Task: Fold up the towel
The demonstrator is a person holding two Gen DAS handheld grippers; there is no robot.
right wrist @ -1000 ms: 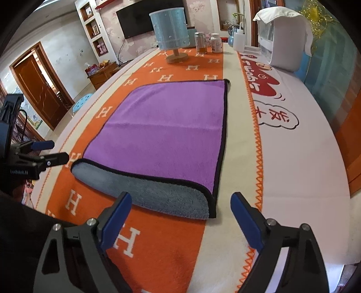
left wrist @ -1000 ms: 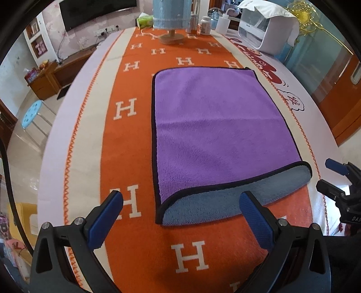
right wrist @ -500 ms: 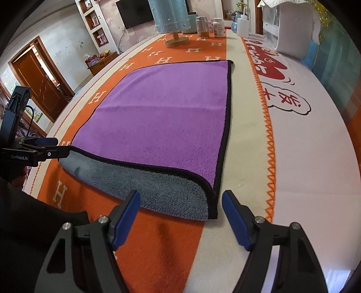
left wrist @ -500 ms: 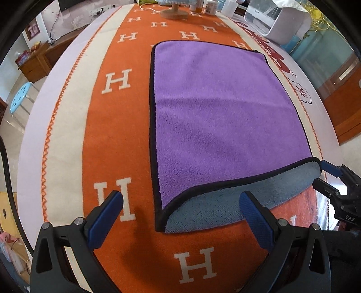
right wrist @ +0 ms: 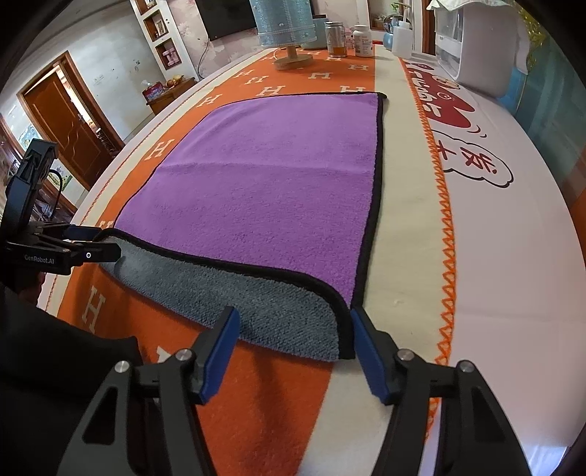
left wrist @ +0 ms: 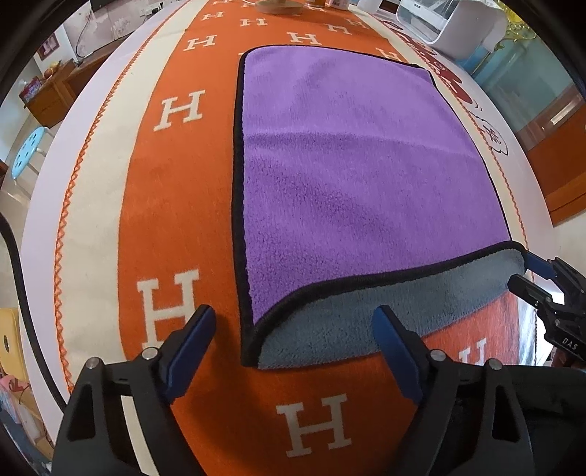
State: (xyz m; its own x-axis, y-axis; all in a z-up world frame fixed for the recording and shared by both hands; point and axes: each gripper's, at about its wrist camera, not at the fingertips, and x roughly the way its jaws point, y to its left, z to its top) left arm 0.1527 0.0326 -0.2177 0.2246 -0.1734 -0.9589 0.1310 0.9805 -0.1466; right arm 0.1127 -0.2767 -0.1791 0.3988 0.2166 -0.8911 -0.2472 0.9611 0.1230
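A purple towel [left wrist: 359,164] with a black hem and a grey underside lies folded on the orange cloth; its grey lower layer sticks out along the near edge. It also shows in the right wrist view [right wrist: 263,190]. My left gripper [left wrist: 295,329] is open, its fingers astride the towel's near left corner, just above it. My right gripper [right wrist: 295,329] is open, its fingers astride the near right corner. Each gripper shows at the edge of the other's view, the right one [left wrist: 531,271] and the left one [right wrist: 99,243] both at the towel's corners.
The table cloth [left wrist: 164,205] is orange with white H letters and cream borders. At the far end stand a blue lamp on a wooden base [right wrist: 285,33], bottles and jars [right wrist: 348,36] and a white appliance [right wrist: 479,40]. A door [right wrist: 69,117] is at left.
Both grippers have come down and forward to the towel's near corners. The right gripper's fingers have narrowed somewhat. The towel has not moved.
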